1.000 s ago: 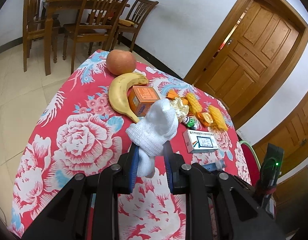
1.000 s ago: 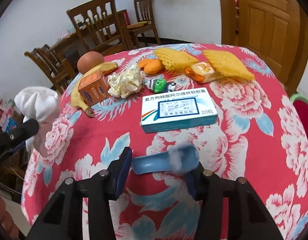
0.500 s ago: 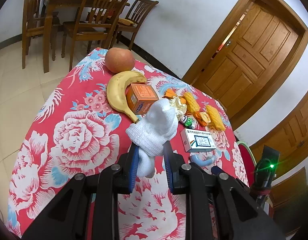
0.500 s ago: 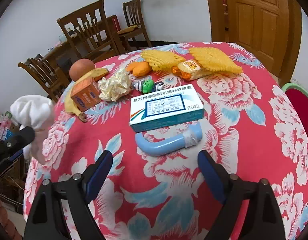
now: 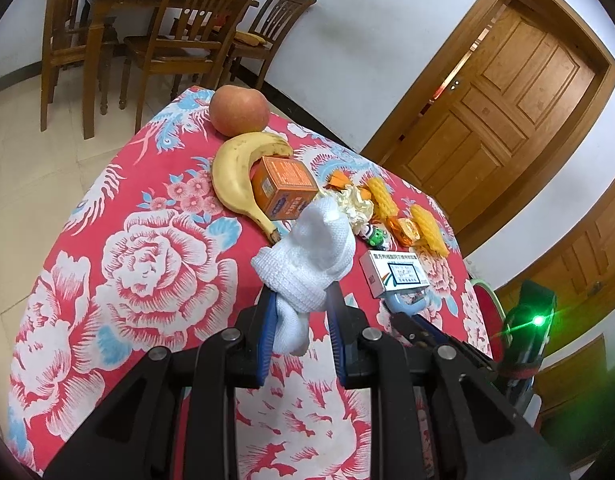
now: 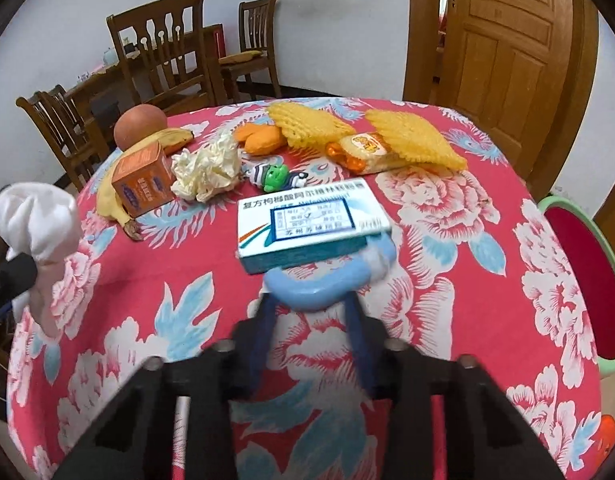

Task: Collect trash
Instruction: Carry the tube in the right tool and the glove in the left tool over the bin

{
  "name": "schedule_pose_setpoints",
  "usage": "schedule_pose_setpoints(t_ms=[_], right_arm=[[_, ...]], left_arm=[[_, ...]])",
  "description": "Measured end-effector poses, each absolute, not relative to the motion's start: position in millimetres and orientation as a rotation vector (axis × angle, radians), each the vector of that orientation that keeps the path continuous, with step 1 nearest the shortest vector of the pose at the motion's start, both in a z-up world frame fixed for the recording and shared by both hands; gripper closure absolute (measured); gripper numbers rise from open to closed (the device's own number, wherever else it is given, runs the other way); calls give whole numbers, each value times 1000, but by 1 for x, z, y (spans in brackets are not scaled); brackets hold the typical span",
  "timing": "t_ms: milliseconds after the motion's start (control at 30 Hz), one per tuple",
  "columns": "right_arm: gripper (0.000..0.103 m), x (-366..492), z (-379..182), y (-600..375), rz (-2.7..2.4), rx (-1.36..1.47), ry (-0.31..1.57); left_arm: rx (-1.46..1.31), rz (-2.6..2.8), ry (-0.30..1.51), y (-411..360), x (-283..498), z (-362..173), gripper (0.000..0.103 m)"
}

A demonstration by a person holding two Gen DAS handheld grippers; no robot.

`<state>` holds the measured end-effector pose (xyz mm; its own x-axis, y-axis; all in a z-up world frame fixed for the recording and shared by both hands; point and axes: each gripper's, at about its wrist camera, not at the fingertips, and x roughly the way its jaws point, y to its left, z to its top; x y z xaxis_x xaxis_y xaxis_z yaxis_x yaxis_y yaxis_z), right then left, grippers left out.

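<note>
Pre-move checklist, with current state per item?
1. Left claw shut on white sock: ok.
2. Right claw jaws have just been closing with the blue tube between them; firm grip: cannot tell, blurred.
3. Tube clear of medicine box: not ok, the box overlaps it.
4. Bin in view beside the table, open: ok.
</note>
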<state>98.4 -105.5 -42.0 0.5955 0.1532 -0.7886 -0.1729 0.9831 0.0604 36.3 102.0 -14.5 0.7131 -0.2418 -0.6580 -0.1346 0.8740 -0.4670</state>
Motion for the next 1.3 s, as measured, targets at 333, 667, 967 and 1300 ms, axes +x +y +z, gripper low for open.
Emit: schedule_pose_setpoints(t_ms=[333,667,967,1300], right_arm=[[81,100,-36,-155,203,199,947],[67,125,-39,-164,234,411,1038],[65,142,-40,-150,168,395,1052],[80,156,-38,-135,125,306,1060]], left_arm=[[-512,-71,789,97,36,-15,79],[-513,-67,793,97,37,-18,79],[-518,-66,797,99,39,-21,79],[-503,-79,803,94,42,-21,79]])
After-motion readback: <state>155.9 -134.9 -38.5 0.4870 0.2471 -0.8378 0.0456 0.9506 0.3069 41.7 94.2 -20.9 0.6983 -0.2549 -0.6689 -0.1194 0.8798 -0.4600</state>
